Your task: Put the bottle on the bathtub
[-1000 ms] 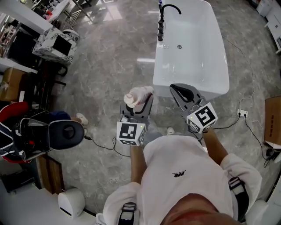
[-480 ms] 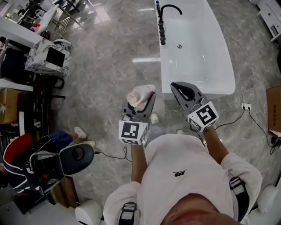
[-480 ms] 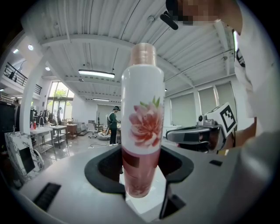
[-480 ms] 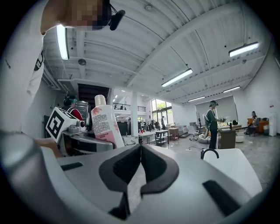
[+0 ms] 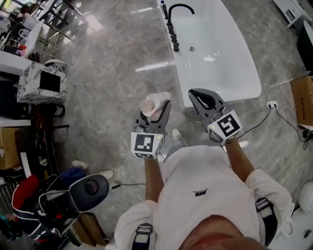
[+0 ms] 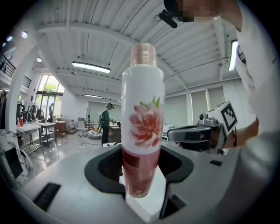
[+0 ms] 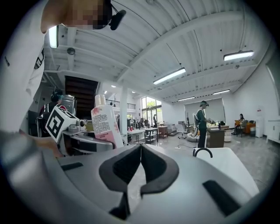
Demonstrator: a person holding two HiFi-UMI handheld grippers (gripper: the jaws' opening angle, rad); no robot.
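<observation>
L gripper (image 5: 155, 113) pinches the flowered bottle (image 6: 142, 131) upright by its lower body; R gripper (image 5: 204, 100) just beside it, jaws pressed together, nothing between; both above grey floor (image 5: 112, 73), near the white bathtub (image 5: 222, 73); black tap (image 5: 172, 19) at its far end.

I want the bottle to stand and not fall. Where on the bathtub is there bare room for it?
The near end rim of the bathtub is bare, and its long right rim too. The far left rim is crowded: the black faucet and a row of black knobs stand there.
</observation>
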